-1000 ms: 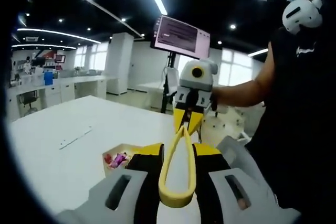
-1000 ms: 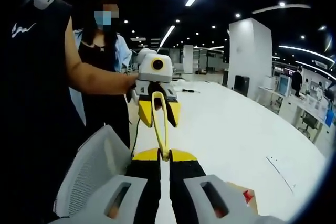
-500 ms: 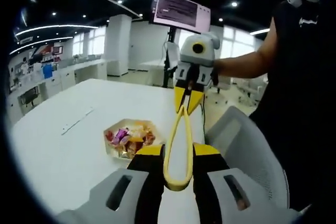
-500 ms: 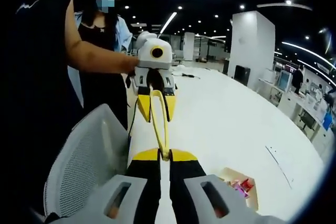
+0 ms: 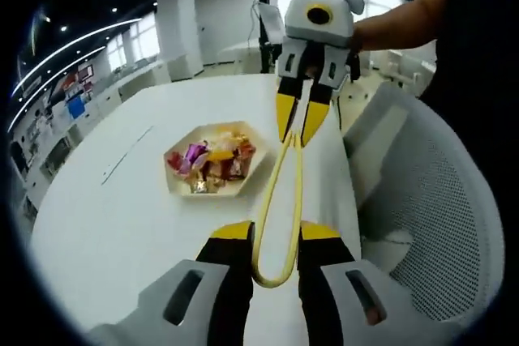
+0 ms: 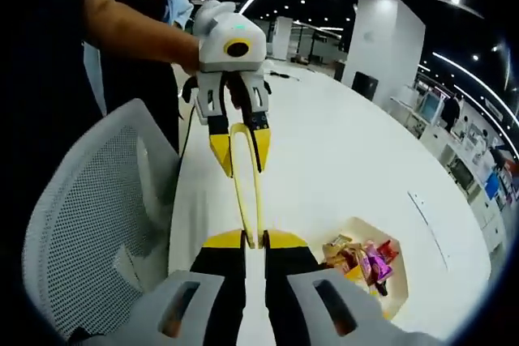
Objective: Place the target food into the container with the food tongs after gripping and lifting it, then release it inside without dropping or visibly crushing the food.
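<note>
While both grippers hang above the white desk (image 5: 113,224), I take the hexagonal tray (image 5: 180,186) of wrapped sweets as my landmark, since it holds the only food I can see. In the left gripper view it lies on the desk beyond my left fingers and off to their left. In the right gripper view the same tray (image 6: 399,288) sits low and to the right of my right fingers. A mesh-backed chair (image 5: 442,200) stands at the desk edge, on the far side of the tongs from the tray.

The yellow food tongs (image 5: 280,200) bridge the two grippers above the desk, beside the tray and not over it. My left gripper (image 5: 274,255) has its fingers set narrow on the looped hinge end, I judge to steady the tool. My right gripper (image 6: 253,241) is pinched narrow on the two tips, probably so that a squeeze there closes them.

The sweets (image 5: 212,161) lie untouched in the tray, and I can make out no separate container. The tips must swing over the tray next.
</note>
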